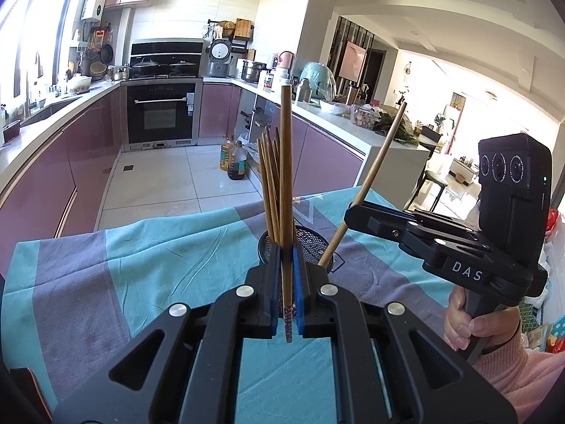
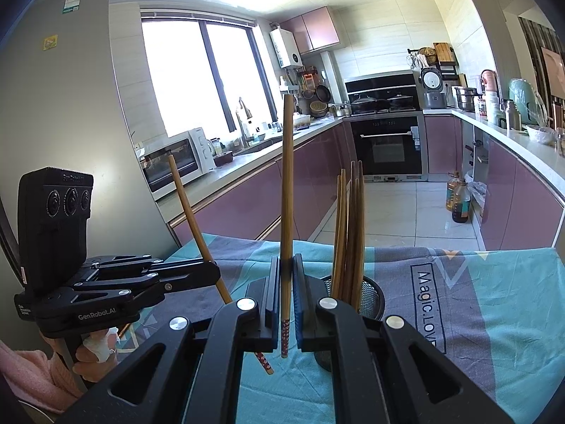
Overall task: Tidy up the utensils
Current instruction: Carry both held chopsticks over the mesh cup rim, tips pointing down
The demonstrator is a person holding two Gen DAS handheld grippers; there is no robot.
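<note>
Each of the two tongs is closed on one chopstick, held near its patterned lower end so the long plain shaft points up and the short end can be steered downward. The left tongs (image 1: 286, 304) grip an upright chopstick (image 1: 286, 176) just in front of the mesh cup (image 1: 310, 243); the right tongs (image 2: 286, 304) grip another chopstick (image 2: 286, 194), with the cup just to their right in that view. The cup already holds a bundle of chopsticks (image 1: 270, 183) leaning to one side, which judging by the rim leaves open room on the other side for more. It stands on a cloth (image 1: 141, 254) covering the surface, whose far edge drops to the kitchen floor close behind the cup, so pushing forward risks tipping it off. The two tongs sit near each other, leaving little sideways room.
</note>
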